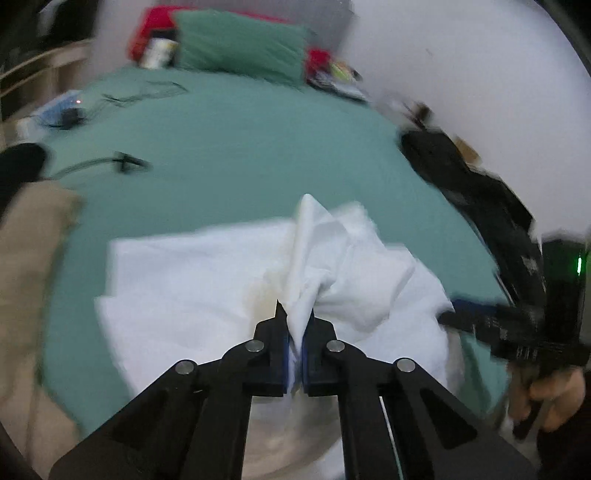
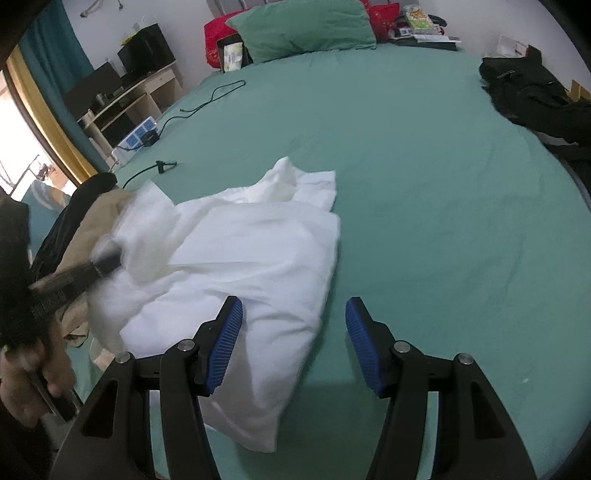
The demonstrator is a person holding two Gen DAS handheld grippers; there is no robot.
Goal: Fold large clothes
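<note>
A large white garment (image 2: 251, 258) lies partly folded on the green bed sheet (image 2: 424, 166). My left gripper (image 1: 295, 321) is shut on a bunched fold of the white garment (image 1: 306, 266) and lifts it; it appears blurred at the left of the right wrist view (image 2: 107, 262). My right gripper (image 2: 293, 332) is open and empty, low over the garment's near right edge, its blue pads (image 2: 227, 343) wide apart. The right gripper shows at the right of the left wrist view (image 1: 517, 325), blurred.
A beige garment (image 1: 33, 266) and a dark one (image 2: 74, 218) lie at the bed's left edge. Black clothes (image 2: 539, 99) lie at the right edge. A green pillow (image 2: 303, 27), red items (image 2: 216, 33) and clutter are at the head. Black cables (image 2: 207, 99) and a power strip (image 2: 142, 133) lie left.
</note>
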